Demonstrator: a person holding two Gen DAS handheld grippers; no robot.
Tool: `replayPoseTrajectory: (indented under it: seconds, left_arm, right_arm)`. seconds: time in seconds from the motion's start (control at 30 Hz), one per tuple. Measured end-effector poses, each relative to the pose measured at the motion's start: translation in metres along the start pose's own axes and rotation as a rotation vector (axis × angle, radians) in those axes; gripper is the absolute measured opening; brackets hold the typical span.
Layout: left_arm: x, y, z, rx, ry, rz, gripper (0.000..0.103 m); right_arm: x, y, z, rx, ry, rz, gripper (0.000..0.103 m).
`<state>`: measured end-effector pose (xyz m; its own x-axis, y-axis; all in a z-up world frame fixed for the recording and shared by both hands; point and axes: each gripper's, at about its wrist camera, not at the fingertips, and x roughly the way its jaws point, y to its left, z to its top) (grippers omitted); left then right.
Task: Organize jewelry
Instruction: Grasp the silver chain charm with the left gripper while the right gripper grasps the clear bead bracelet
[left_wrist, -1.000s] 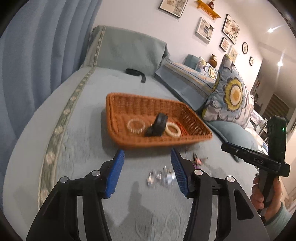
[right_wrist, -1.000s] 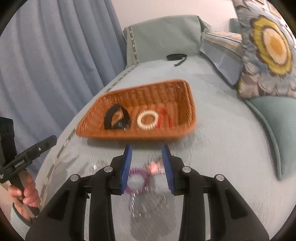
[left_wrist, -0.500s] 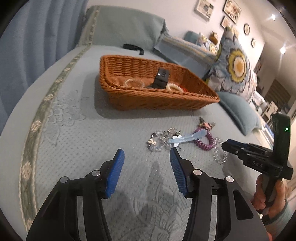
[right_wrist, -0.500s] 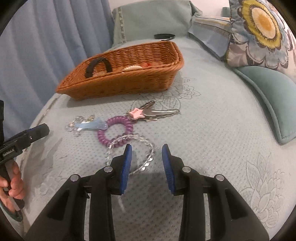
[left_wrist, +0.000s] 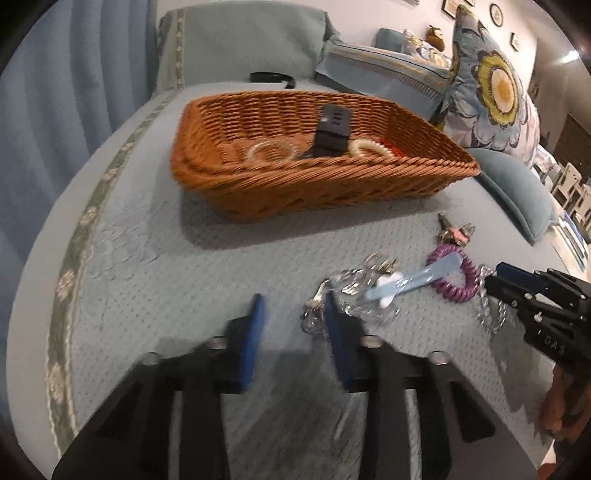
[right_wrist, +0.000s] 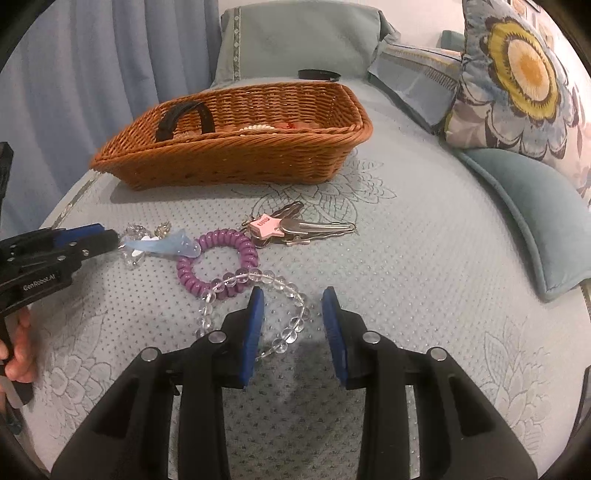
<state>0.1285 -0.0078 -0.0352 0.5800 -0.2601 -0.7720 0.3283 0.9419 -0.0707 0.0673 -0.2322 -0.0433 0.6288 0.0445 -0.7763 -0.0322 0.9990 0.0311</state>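
A wicker basket (left_wrist: 332, 173) (right_wrist: 240, 155) stands on the bed and holds a black band (left_wrist: 332, 129), pale bracelets and something red. In front of it lie a crystal charm chain (left_wrist: 351, 288), a pale blue clip (left_wrist: 406, 280), a purple coil bracelet (right_wrist: 218, 258), keys (right_wrist: 295, 225) and a clear bead bracelet (right_wrist: 291, 295). My left gripper (left_wrist: 295, 325) is low over the bed with its jaws closing. One end of the crystal chain lies between them, against the right finger. My right gripper (right_wrist: 293, 317) is closing slightly, and part of the bead bracelet lies between its fingers, unpressed.
A floral cushion (right_wrist: 524, 74) and a teal cushion (right_wrist: 535, 214) lie to the right. Blue curtains (left_wrist: 55, 92) hang on the left. A black strap (left_wrist: 273, 77) rests by the pillow behind the basket. A hand (right_wrist: 18, 350) holds the left gripper's handle.
Both grippers have sunk toward the bedspread. The left one reached the crystal chain and its jaws narrowed. The right one moved over the clear bead bracelet.
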Motion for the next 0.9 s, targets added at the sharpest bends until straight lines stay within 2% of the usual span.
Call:
replayPoseTrajectory:
  seconds: [0.13,0.33,0.43,0.57,0.73,0.77,0.83,0.87,0.9]
  left_arm:
    - [-0.018,0.012,-0.017,-0.027,-0.003,0.004,0.014]
    - [-0.03,0.019,-0.028,-0.053,-0.019,-0.038,0.014]
    - [-0.024,0.017,-0.024,-0.046,-0.017,-0.039,0.02]
    - [-0.014,0.005,-0.014,0.02,-0.013,-0.013,0.032]
    - [-0.004,-0.009,-0.009,0.106,-0.012,0.035,0.033]
    - [-0.004,-0.009,-0.009,0.11,-0.014,0.038,0.032]
    - [-0.005,-0.01,-0.01,0.115,-0.021,0.03,0.017]
    - [-0.005,-0.012,-0.01,0.121,-0.024,0.03,0.007]
    - [-0.006,-0.012,-0.01,0.124,-0.026,0.03,0.007]
  right_arm:
    - [-0.003,-0.003,-0.004,0.015,-0.004,0.012,0.027]
    - [-0.004,-0.005,-0.005,0.021,-0.007,0.038,0.027]
    - [-0.002,-0.005,-0.003,0.016,0.003,0.041,0.027]
    - [0.001,-0.007,0.002,0.018,0.013,0.041,0.027]
    - [0.005,-0.003,0.003,-0.01,0.023,0.019,0.028]
    - [0.006,0.0,0.003,-0.022,0.023,0.008,0.028]
    - [0.009,0.007,0.006,-0.065,0.021,-0.018,0.028]
    - [0.01,0.009,0.008,-0.078,0.02,-0.014,0.023]
    - [0.01,0.011,0.009,-0.085,0.022,0.002,0.011]
